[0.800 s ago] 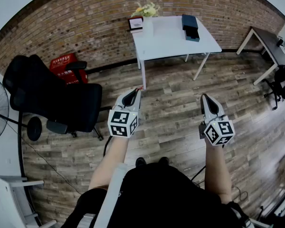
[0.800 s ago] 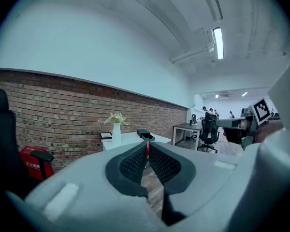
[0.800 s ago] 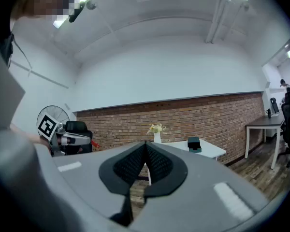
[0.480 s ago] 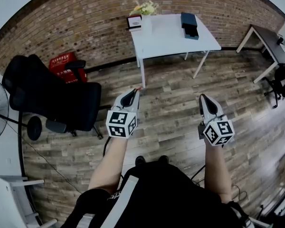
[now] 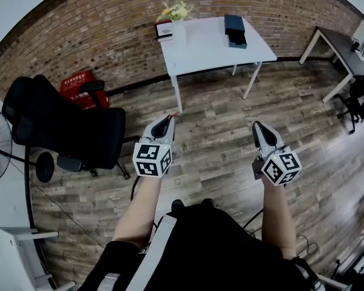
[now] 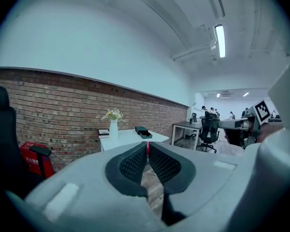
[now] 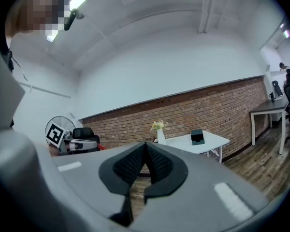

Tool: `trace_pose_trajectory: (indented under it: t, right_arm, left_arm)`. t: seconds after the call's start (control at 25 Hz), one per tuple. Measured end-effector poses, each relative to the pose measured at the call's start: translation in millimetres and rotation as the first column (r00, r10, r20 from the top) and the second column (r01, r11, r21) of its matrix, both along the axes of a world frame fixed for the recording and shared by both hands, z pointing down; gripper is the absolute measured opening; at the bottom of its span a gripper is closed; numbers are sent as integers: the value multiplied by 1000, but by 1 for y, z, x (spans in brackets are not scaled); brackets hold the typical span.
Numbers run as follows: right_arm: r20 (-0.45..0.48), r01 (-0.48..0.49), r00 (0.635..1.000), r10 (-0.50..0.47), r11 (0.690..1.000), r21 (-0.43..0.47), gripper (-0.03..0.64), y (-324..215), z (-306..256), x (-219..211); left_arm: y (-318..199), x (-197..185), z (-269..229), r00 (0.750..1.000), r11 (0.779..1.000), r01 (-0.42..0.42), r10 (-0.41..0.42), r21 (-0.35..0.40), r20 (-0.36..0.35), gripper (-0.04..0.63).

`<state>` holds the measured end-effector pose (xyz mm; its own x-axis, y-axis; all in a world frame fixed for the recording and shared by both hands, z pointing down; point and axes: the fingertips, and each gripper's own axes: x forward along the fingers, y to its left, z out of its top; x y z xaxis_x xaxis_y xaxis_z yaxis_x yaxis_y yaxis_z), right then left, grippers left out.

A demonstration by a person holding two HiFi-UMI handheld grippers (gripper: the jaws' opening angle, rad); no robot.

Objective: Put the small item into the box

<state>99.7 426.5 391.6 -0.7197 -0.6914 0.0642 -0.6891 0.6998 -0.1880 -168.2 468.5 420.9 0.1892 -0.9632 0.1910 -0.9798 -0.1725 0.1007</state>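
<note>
Brick-walled room with plank floor; white bench [image 5: 209, 48] well ahead against the wall, both grippers held out over bare floor, nowhere near it; left gripper [image 5: 173, 118] clamped on the small item [image 6: 147, 148], a thin red sliver pinched only at the very tips of the jaws; right gripper [image 5: 256, 125] pressed together on nothing, level beside the left

Risks, as judged from here: so slight a hold on so thin a piece, likely to slip or twist out during the walk to the bench, then hard to find on the patterned boards; black office chair [image 5: 70, 126] close on the left, a possible snag for arm or gripper

Containers: dark box [image 5: 233, 30] on the far part of the bench, near a vase of flowers [image 5: 177, 16]; looks open with its lid alongside, but too far off to be sure; contents not readable; red crate [image 5: 80, 83] by the wall behind the chair, inside not visible
</note>
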Motion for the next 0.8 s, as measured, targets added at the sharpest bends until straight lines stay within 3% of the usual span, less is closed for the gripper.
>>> trace_pose_trajectory:
  t: [0.36, 0.8]
  right_arm:
    - [27, 7, 1000, -7, 1000, -27, 2, 5, 11, 45]
    - [40, 1, 999, 2, 997, -75, 11, -19, 31, 57]
  left_arm:
    - [-3, 40, -5, 1000, 1000, 4, -4, 4, 6, 18]
    - [-37, 57, 0, 1000, 1000, -29, 29, -7, 4, 18]
